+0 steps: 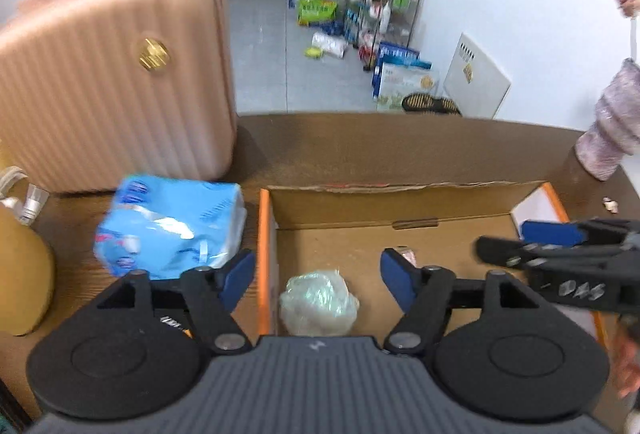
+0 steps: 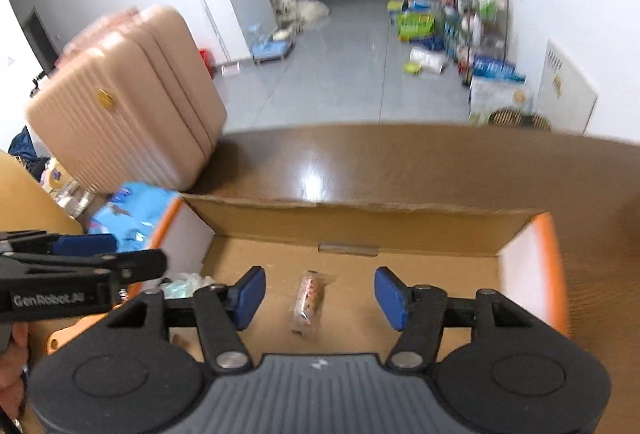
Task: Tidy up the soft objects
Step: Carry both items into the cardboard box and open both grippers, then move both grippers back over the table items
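An open cardboard box (image 1: 400, 194) with orange edges sits on the brown table; it also shows in the right wrist view (image 2: 360, 218). My left gripper (image 1: 318, 276) is open over the box's left part, above a crumpled clear plastic bag (image 1: 318, 304) lying inside. A blue tissue pack (image 1: 172, 226) lies on the table left of the box. My right gripper (image 2: 320, 294) is open above a small wrapped snack (image 2: 308, 300) on the box floor. Each gripper shows in the other's view: the right (image 1: 560, 254), the left (image 2: 80, 266).
A pink ribbed suitcase (image 1: 112, 94) stands on the table behind the tissue pack. A tan round object (image 1: 20, 274) and a small bottle (image 1: 32, 202) are at the far left. A person's sleeve (image 1: 612, 130) is at the right. Clutter lines the far wall (image 1: 360, 14).
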